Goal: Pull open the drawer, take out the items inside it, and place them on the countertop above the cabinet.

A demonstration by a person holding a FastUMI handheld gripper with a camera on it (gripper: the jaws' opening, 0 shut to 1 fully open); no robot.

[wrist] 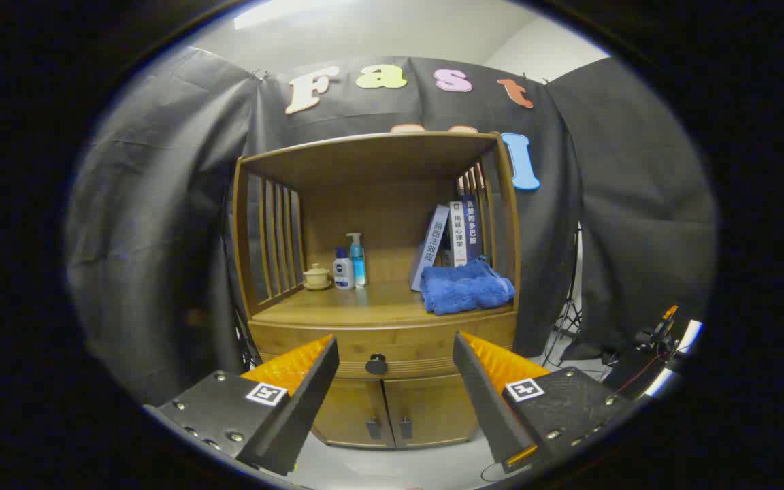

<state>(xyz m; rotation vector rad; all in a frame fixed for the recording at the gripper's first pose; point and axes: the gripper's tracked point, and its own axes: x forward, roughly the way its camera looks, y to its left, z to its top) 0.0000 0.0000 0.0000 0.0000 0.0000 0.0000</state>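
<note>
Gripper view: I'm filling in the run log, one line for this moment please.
phase: approach | tool: open, apart from round dark drawer knob ahead | wooden drawer: closed | items: not out

Claw-mounted view, level, facing cabinet [378, 286] front from near.

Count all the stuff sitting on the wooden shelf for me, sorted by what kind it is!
Books: 3
Bottles: 2
Blue towel: 1
Small lidded cup on a saucer: 1
Total: 7
The tool is open, fingers spread either side of the closed drawer's knob.
</note>
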